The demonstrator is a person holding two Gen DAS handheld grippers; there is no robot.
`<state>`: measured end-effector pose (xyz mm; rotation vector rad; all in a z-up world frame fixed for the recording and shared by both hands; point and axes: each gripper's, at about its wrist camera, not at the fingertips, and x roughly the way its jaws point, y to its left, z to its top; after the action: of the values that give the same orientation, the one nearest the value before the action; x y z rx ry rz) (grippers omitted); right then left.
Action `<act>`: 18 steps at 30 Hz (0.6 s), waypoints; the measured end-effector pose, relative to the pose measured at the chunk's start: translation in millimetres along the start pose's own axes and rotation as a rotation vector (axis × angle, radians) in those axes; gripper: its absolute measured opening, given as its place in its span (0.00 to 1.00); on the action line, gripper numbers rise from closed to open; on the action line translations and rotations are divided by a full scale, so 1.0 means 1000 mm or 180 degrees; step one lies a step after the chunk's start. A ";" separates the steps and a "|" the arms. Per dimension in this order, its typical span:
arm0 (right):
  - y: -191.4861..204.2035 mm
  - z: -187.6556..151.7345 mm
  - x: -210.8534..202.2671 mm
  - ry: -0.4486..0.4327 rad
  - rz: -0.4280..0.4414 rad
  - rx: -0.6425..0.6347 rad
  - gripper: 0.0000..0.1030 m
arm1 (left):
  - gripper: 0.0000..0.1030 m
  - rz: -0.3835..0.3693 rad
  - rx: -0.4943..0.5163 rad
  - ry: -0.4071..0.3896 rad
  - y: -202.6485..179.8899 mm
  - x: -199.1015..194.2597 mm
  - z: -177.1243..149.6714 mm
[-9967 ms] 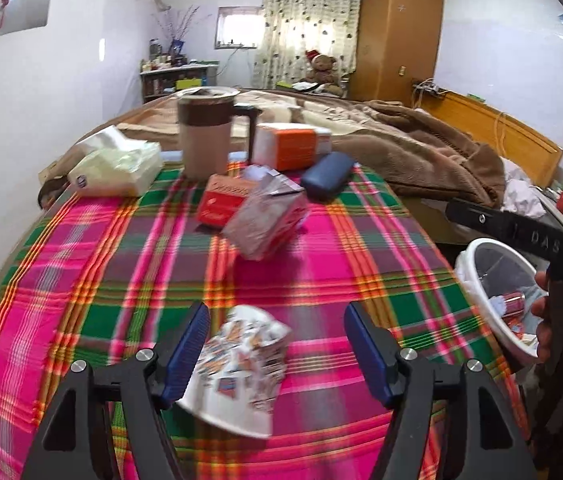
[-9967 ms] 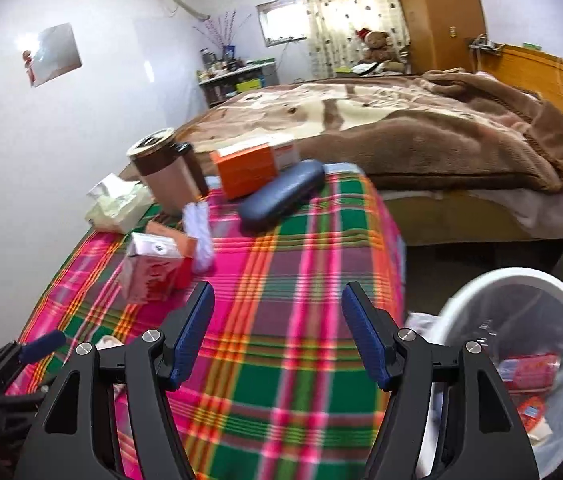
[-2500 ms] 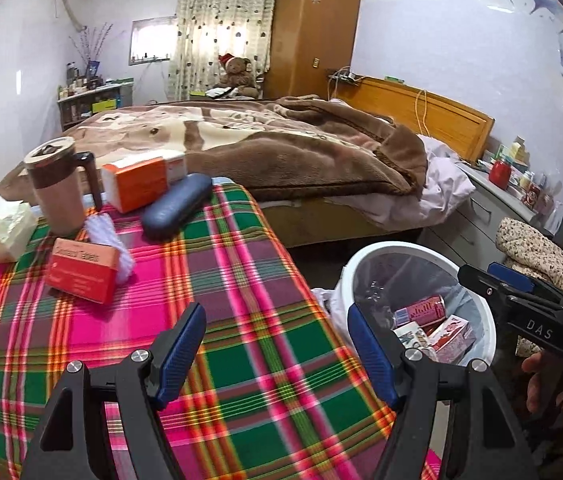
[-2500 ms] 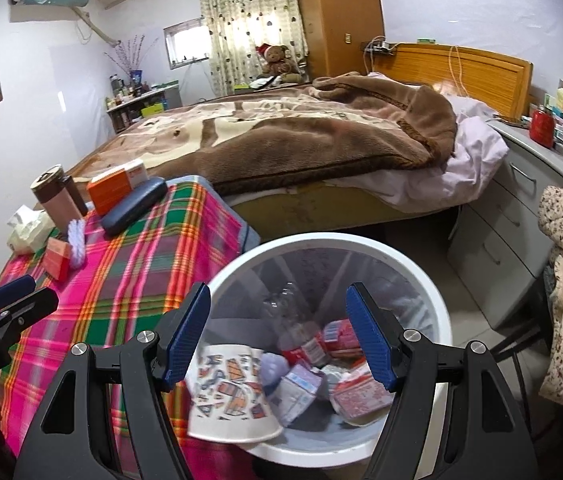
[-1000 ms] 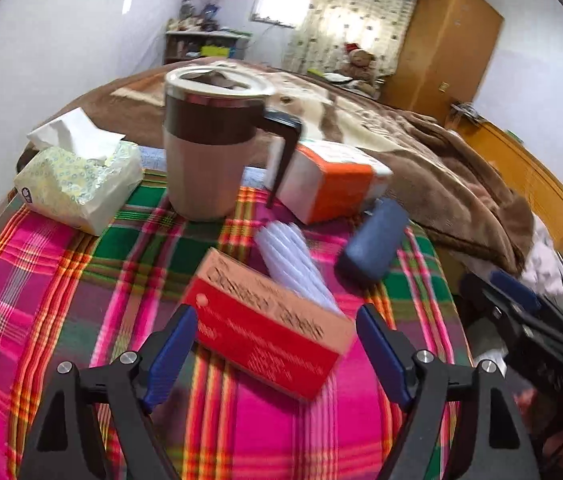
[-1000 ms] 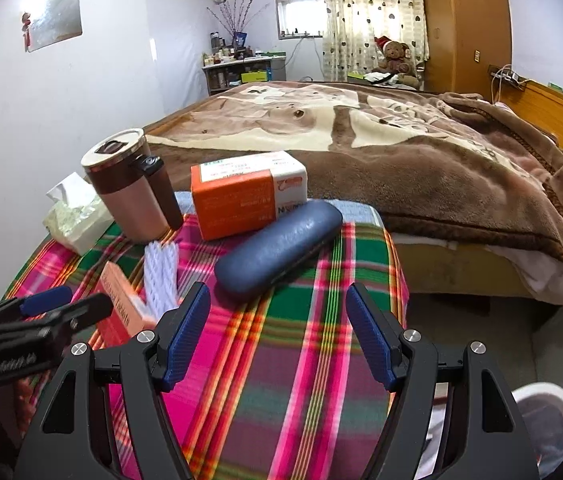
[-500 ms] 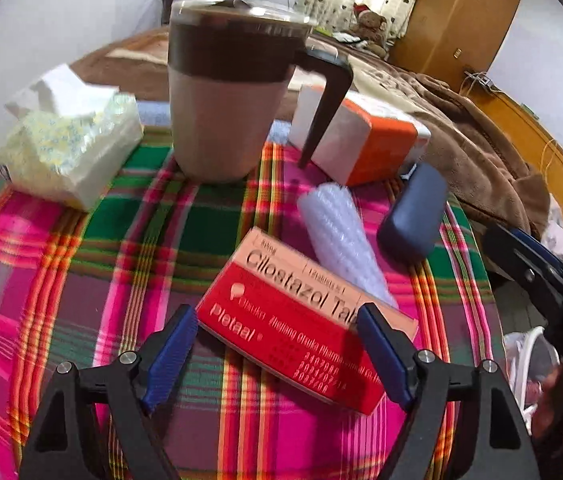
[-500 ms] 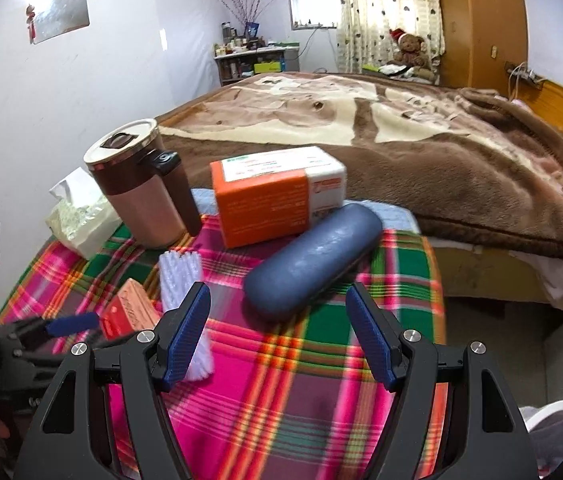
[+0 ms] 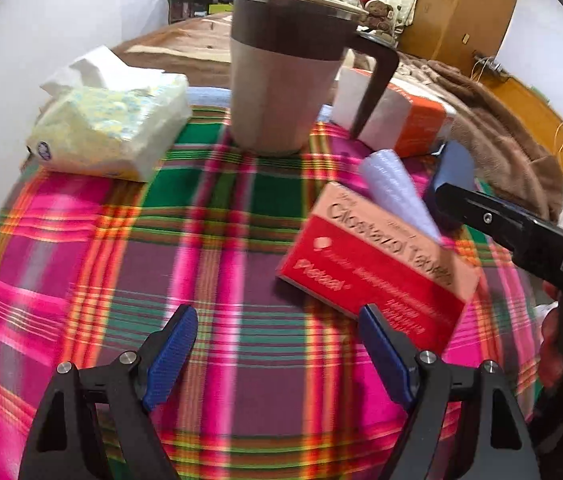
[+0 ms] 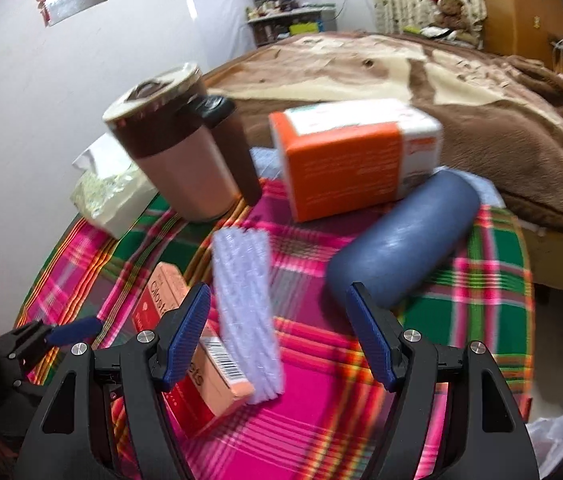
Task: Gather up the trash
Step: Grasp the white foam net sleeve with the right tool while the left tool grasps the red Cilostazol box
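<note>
On the tablecloth (image 9: 81, 248), a mug (image 9: 285, 76) is set at the back, with a tissue pack (image 9: 109, 128) to its left and a carton (image 10: 357, 156) to its right. A pill box (image 9: 377, 264) is laid nearer the front, touched on its right by a plastic roll (image 10: 245, 308). A glasses case (image 10: 401, 240) is placed right of the roll, before the carton.

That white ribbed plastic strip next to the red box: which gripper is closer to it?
Right. The right gripper hangs open right over the white ribbed strip, which lies between its fingers. The left gripper is open too, short of the red box, with the strip beyond it.
</note>
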<state>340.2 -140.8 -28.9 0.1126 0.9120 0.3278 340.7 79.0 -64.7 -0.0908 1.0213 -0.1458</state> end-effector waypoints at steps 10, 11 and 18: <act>-0.001 -0.012 0.020 0.0306 0.0113 0.0076 0.29 | 0.79 -0.0062 -0.0152 -0.0044 0.008 -0.010 -0.005; -0.001 -0.013 0.020 0.0304 0.0104 0.0075 0.28 | 0.79 -0.0054 -0.0145 -0.0063 0.008 -0.011 -0.005; -0.004 -0.022 0.007 0.0346 0.0083 0.0007 0.24 | 0.79 -0.0315 -0.0357 -0.0115 0.005 -0.012 -0.003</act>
<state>327.1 -143.2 -48.6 0.1095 1.0191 0.3597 332.8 86.1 -56.7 -0.2456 0.9889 -0.1764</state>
